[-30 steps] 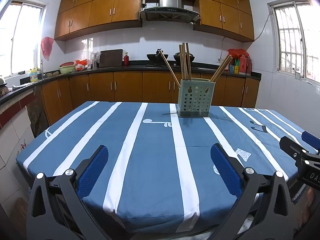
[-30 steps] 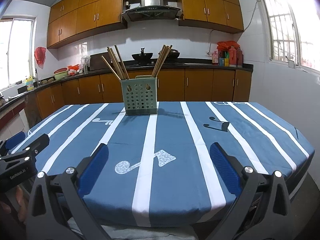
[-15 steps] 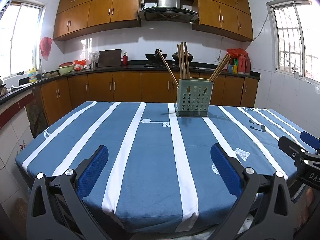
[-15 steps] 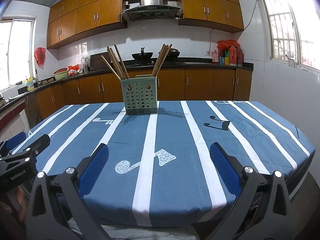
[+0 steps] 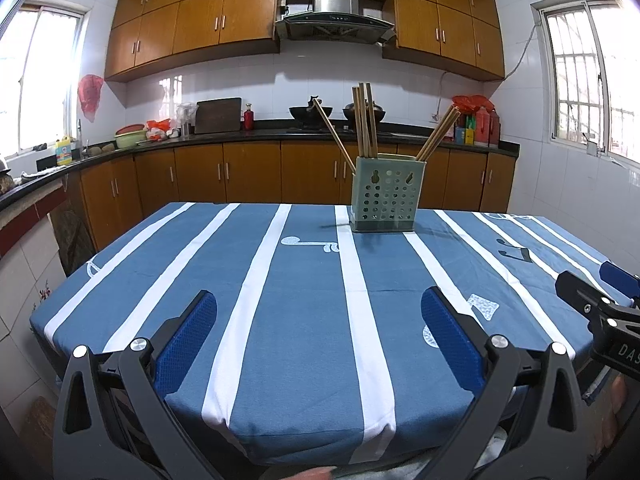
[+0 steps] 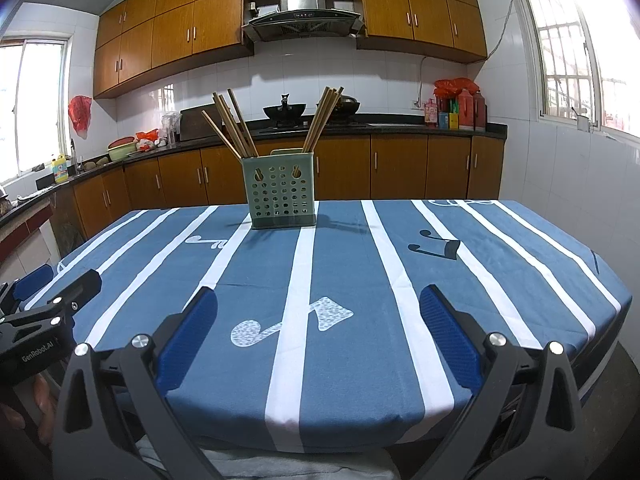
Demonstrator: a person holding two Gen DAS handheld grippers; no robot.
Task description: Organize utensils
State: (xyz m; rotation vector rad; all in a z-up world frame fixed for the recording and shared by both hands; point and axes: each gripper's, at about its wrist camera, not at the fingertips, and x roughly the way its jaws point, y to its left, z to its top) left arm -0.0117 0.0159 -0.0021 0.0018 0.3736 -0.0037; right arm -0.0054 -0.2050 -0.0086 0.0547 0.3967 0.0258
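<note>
A pale green perforated utensil holder (image 5: 387, 194) (image 6: 280, 191) stands on the far middle of the table with several wooden chopsticks (image 5: 364, 121) (image 6: 234, 125) sticking up out of it in two bunches. My left gripper (image 5: 318, 316) hovers open over the near table edge, nothing between its blue pads. My right gripper (image 6: 318, 312) is open too, at the same near edge, empty. Each gripper shows at the side of the other's view. No loose utensils lie on the cloth.
The table wears a blue cloth with white stripes and music notes (image 5: 312, 280) (image 6: 360, 264). Kitchen counters and brown cabinets (image 5: 248, 176) run behind it, with woks, bottles and a cutting board on top. A hand (image 6: 44, 404) holds the left gripper.
Both grippers have drifted slightly back and the view has shifted a little; the holder sits a bit smaller and further left in the left wrist view. Nothing on the table moved.
</note>
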